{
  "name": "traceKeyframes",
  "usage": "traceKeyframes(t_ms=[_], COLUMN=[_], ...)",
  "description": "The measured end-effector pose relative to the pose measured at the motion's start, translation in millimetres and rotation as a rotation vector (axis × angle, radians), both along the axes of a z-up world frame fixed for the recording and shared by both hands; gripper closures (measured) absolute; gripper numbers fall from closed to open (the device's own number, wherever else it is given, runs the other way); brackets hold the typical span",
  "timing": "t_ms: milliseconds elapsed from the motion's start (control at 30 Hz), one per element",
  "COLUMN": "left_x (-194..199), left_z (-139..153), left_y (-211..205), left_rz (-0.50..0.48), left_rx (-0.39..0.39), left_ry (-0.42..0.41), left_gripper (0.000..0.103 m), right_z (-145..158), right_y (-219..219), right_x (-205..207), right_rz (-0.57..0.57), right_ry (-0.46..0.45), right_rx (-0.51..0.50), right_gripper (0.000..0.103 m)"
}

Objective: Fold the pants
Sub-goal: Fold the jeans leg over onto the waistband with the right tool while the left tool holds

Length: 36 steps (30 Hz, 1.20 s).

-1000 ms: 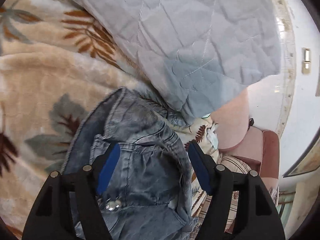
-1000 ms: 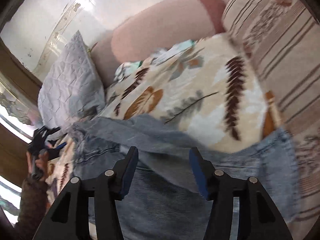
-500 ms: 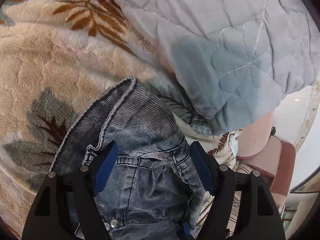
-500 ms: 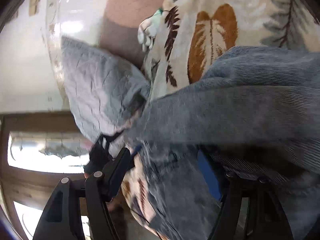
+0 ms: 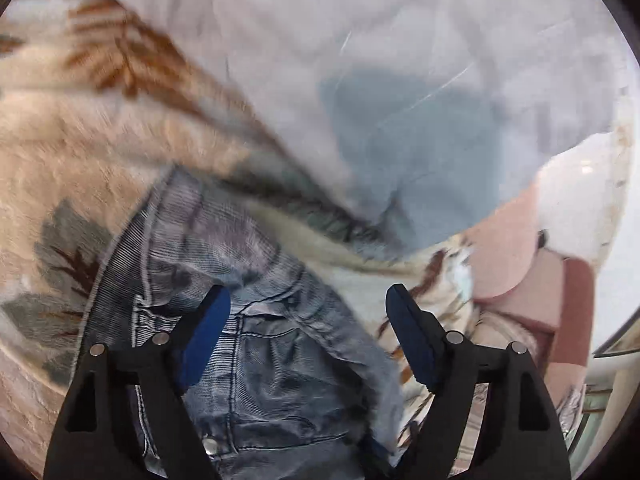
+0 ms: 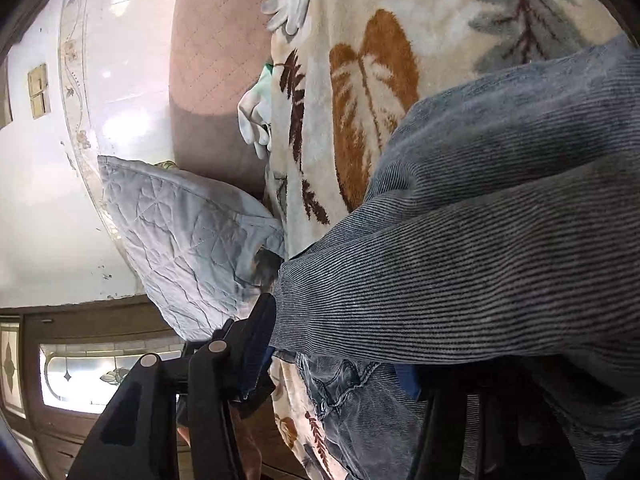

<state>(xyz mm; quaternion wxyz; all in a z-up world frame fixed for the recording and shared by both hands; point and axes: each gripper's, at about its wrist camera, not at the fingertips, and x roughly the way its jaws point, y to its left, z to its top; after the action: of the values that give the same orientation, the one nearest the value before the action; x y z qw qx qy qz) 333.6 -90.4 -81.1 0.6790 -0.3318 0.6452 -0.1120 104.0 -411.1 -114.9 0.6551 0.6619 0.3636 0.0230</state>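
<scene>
Two pairs of tongs work over a pair of washed blue denim pants (image 5: pixel 256 344) lying on a cream fleece blanket with brown and grey leaf print (image 5: pixel 68 152) spread over a bed. The left tongs (image 5: pixel 308 300) stand released, their blue pads spread above the waistband end, where a pocket seam and rivets show; no cloth is pinched between them. The right tongs (image 6: pixel 340 344) have a thick fold of the ribbed denim leg (image 6: pixel 480 264) draped between them, but the far pad is mostly hidden by cloth, so I cannot tell whether they are clenched on it. A grey quilted pillow (image 5: pixel 400 80) lies just beyond the waistband.

Judging from this, the leg is being carried over toward the waist. To do it well, the right tongs should keep the fold taut and level, bring its edge square to the waistband, and the left tongs should press or pin the waist so that it does not slide toward the pillow.
</scene>
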Motion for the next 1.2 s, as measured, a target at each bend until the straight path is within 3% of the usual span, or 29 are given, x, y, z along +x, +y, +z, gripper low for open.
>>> traceKeyframes(t_ms=[67, 100, 133, 167, 300, 500, 633, 700, 733, 800, 867, 900, 967, 1033, 1133, 1200], left_x=[-2.5, -5.8, -8.4, -11.1, -45.8, -134.7, -208.3, -230.3, -240.3, -253.3, -263.6, -266.7, -272.7, -270.4, -264.4, -261.5], left_z=[-9.8, -7.6, -4.2, -3.8, 32.4, 87.6, 72.7, 41.8, 17.1, -5.7, 0.6, 12.3, 28.6, 38.8, 35.6, 25.1], left_y=[-6.7, -10.2, -11.8, -11.9, -2.7, 27.5, 52.4, 55.6, 61.0, 71.0, 75.6, 77.8, 80.6, 78.5, 71.8, 67.0], left_rz=[-0.031, -0.053, -0.078, -0.096, -0.102, -0.126, -0.15, -0.142, -0.119, -0.082, -0.069, -0.074, -0.085, -0.078, -0.067, -0.065], left_rx=[0.031, 0.077, 0.07, 0.027, 0.016, -0.057, -0.063, -0.049, -0.066, -0.101, -0.116, -0.105, -0.11, -0.141, -0.136, -0.135], left_ry=[0.022, -0.007, -0.037, -0.044, -0.146, -0.273, -0.282, -0.215, -0.137, -0.049, -0.081, -0.137, -0.207, -0.25, -0.254, -0.218], left_gripper=[0.033, 0.055, 0.091, 0.091, 0.091, 0.091, 0.09, 0.09, 0.09, 0.092, 0.092, 0.091, 0.078, 0.038, 0.035, 0.035], right_z=[0.7, 2.2, 4.4, 7.5, 35.6, 95.0, 90.6, 69.8, 50.3, 28.1, 22.2, 27.1, 43.0, 55.9, 63.3, 59.2], right_y=[-3.0, -7.5, -7.6, -7.8, -3.4, 9.6, 20.4, 24.9, 27.4, 27.3, 21.3, 14.8, -12.1, -53.6, -107.1, -124.1], right_x=[3.9, 3.2, 4.2, 4.6, -7.1, -75.3, -143.5, -165.7, -178.4, -195.6, -217.1, -227.0, -251.0, -275.9, -293.8, -289.4], right_rz=[0.01, 0.018, 0.036, 0.051, 0.12, 0.235, 0.294, 0.312, 0.315, 0.3, 0.275, 0.259, 0.186, 0.042, -0.131, -0.175], right_ry=[0.004, 0.004, 0.003, -0.003, -0.069, -0.183, -0.167, -0.104, -0.051, 0.027, 0.042, 0.024, -0.001, -0.008, 0.001, 0.007], right_rx=[-0.017, -0.025, -0.052, -0.076, -0.168, -0.273, -0.268, -0.251, -0.216, -0.17, -0.139, -0.15, -0.206, -0.252, -0.29, -0.28], right_gripper=[0.055, 0.062, 0.085, 0.099, 0.099, 0.1, 0.095, 0.094, 0.094, 0.092, 0.092, 0.091, 0.077, 0.062, 0.054, 0.049])
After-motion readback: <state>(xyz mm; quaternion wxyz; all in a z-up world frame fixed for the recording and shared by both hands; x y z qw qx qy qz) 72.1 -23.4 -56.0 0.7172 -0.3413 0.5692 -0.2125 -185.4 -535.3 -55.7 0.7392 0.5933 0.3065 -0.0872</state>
